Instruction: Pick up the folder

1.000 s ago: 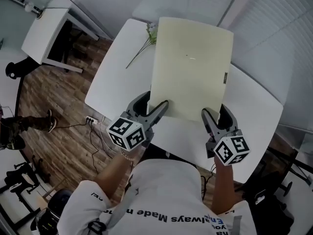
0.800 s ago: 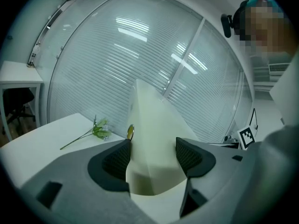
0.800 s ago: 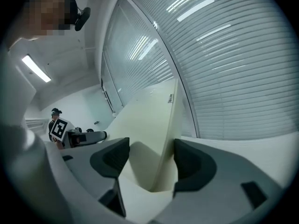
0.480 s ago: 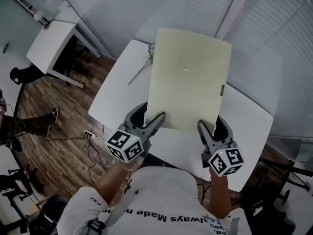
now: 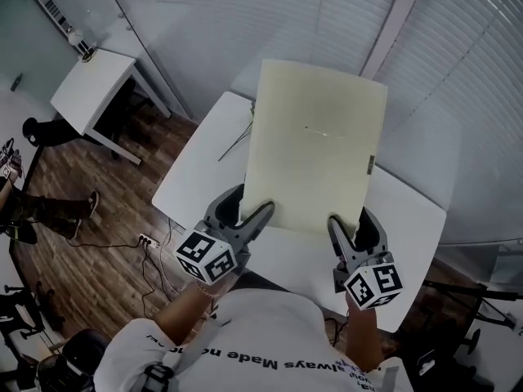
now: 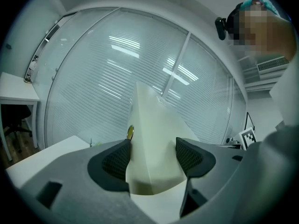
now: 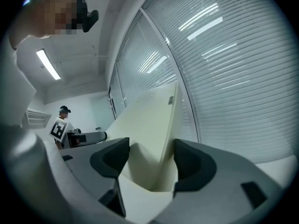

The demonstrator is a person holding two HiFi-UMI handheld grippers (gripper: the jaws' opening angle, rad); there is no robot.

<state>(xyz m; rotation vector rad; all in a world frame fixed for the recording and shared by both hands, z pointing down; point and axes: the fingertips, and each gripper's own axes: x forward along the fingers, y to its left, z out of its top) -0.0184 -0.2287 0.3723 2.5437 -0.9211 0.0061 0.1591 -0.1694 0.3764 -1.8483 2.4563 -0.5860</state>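
A pale cream folder (image 5: 315, 145) is held up off the white table (image 5: 192, 178), its near edge toward me and its far edge raised toward the blinds. My left gripper (image 5: 252, 216) is shut on the folder's near left corner. My right gripper (image 5: 350, 225) is shut on its near right corner. In the left gripper view the folder (image 6: 154, 134) rises steeply between the dark pads (image 6: 117, 160). The right gripper view shows the folder (image 7: 149, 125) wedged between the jaws of that gripper (image 7: 150, 164), with a small label near its far edge.
A thin green plant stem (image 5: 237, 140) lies on the table, partly hidden behind the folder's left edge. A second white desk (image 5: 91, 88) stands at the far left over a wooden floor with cables (image 5: 147, 239). Window blinds (image 5: 458, 72) run behind the table.
Both grippers have carried the folder higher and tilted it more upright. It now covers more of the stem and the table's far side.
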